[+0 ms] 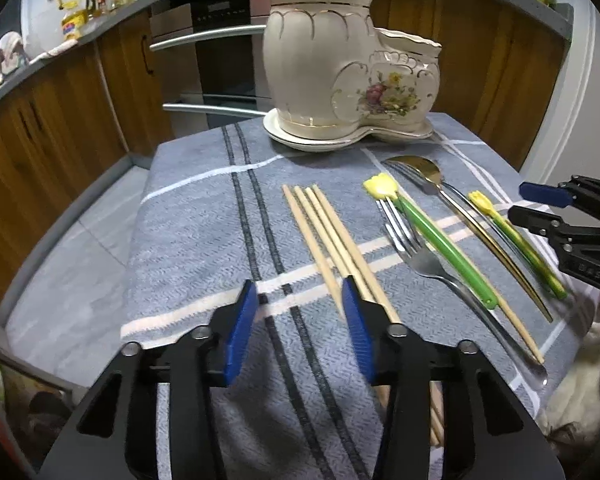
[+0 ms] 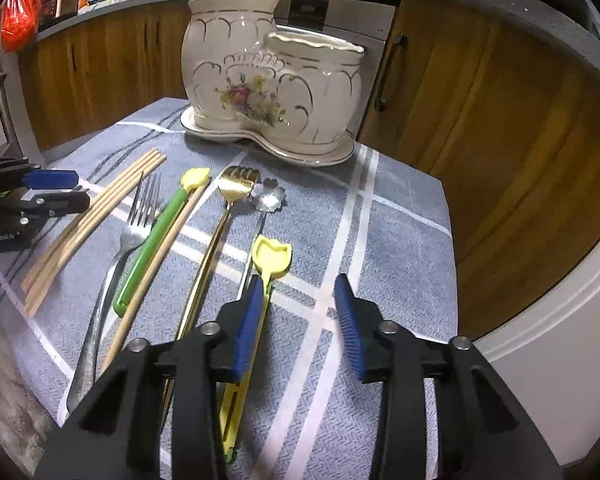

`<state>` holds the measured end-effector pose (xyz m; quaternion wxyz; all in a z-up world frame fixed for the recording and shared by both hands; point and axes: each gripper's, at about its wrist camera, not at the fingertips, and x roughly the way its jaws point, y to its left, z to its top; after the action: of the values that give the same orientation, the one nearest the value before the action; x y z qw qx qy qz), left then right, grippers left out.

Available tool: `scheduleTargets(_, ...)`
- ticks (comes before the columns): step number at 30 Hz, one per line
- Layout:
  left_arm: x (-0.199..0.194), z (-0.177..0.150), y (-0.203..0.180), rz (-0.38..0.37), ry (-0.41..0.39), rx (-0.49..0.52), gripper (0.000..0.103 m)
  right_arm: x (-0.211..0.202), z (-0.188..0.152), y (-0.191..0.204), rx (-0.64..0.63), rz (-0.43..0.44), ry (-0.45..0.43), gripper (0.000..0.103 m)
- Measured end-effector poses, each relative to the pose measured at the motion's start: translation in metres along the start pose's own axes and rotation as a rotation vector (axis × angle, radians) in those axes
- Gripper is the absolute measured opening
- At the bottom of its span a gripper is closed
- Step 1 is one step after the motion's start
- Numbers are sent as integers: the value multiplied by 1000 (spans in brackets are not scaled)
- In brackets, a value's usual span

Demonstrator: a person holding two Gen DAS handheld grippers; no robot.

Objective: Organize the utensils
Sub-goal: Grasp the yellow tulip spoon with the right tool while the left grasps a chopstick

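Note:
A cream ceramic double-pot holder (image 1: 340,68) (image 2: 268,76) stands on its saucer at the far side of the table. Several wooden chopsticks (image 1: 328,236) (image 2: 96,208) lie on the cloth. To their right lie a steel fork (image 1: 424,260) (image 2: 136,216), a green-handled utensil with yellow tip (image 1: 440,244) (image 2: 156,236), a gold fork (image 1: 480,232) (image 2: 228,204) and a yellow-green utensil (image 1: 516,240) (image 2: 268,260). My left gripper (image 1: 300,316) is open, its right finger over the chopsticks. My right gripper (image 2: 300,316) is open, its left finger over the yellow-green utensil's handle.
A blue-grey striped cloth (image 1: 204,240) (image 2: 380,240) covers the small table. Wooden cabinets (image 1: 60,120) (image 2: 500,140) and an oven (image 1: 220,60) stand behind. A flower-shaped steel spoon (image 2: 268,198) lies near the holder. The table edge drops off at the left and right.

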<state>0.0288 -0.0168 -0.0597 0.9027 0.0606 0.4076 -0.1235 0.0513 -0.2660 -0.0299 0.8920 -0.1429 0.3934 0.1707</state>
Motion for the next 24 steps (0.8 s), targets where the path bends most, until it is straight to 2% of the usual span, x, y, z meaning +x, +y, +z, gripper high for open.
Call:
scheduleTargets(4,0,1,-4,12,8,9,35,0,-3,3,-6,22,7,30)
scheduleTargets(7,6,4,-6,89,45,38,21,-3,-3,4,1,40,9,29)
scheduleTargets(10,7,7,-3,81,55,17,21,-8,-4,6,3,50,3,29)
scheduleTargets(13,4,9,-2,31,58,-18,21,-7,-6,9,-7,52,16,29)
scheduleTargets(15,6,9,-6,35,72,-11,21,-4,-8,9,-6,56,31,28)
scheduleTargets(18,6,8,-8,40,91,-14,21,2,-9,5,14,60,60,23)
scheduleTargets(20,0,9,-6,28,92,-40,21,2,-8,1,34,68,66,13)
scheduleTargets(24,-9,17,-14,41,98,-11,21,2,-5,0,34,86,79,11)
